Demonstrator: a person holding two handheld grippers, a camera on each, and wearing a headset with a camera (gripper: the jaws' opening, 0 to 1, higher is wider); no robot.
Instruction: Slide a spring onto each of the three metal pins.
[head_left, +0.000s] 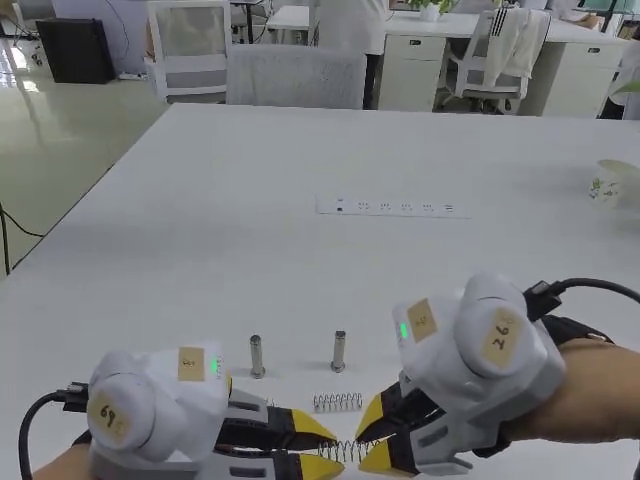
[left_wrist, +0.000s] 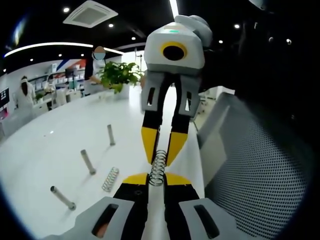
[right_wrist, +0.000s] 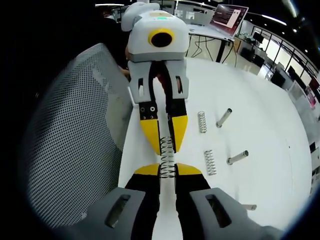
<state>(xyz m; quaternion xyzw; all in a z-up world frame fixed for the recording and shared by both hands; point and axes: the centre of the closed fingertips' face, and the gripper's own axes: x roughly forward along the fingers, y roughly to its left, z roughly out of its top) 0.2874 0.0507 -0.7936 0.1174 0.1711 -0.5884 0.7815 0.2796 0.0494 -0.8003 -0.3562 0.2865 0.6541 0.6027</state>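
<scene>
Spring (head_left: 347, 450), the one in hand, sat low in the head view. It was stretched between the left gripper (head_left: 322, 448) and the right gripper (head_left: 370, 440), whose yellow tips met over the near edge of the table (head_left: 300, 250). A loose spring (head_left: 337, 402) lay just beyond, and two pins (head_left: 257, 357) stood upright farther off, both bare.

In the left gripper view, the left gripper (left_wrist: 156, 178) was nearly closed, pinching one end of the spring (left_wrist: 158, 167). The right gripper (left_wrist: 161, 156) pinched the other end from the far side. Three pins (left_wrist: 88, 162) stood to the left, with a loose spring (left_wrist: 110, 179) lying near them.

In the right gripper view, the right gripper (right_wrist: 167, 171) was likewise nearly closed on the spring (right_wrist: 167, 156), facing the left gripper (right_wrist: 166, 145). Two loose springs (right_wrist: 210, 162) lay to the right among pins (right_wrist: 237, 158).

The spring looked light, thin and bendy, likely to buckle or flick away. I judged a hold near one end best, leaving the other end's bore free for a pin.
</scene>
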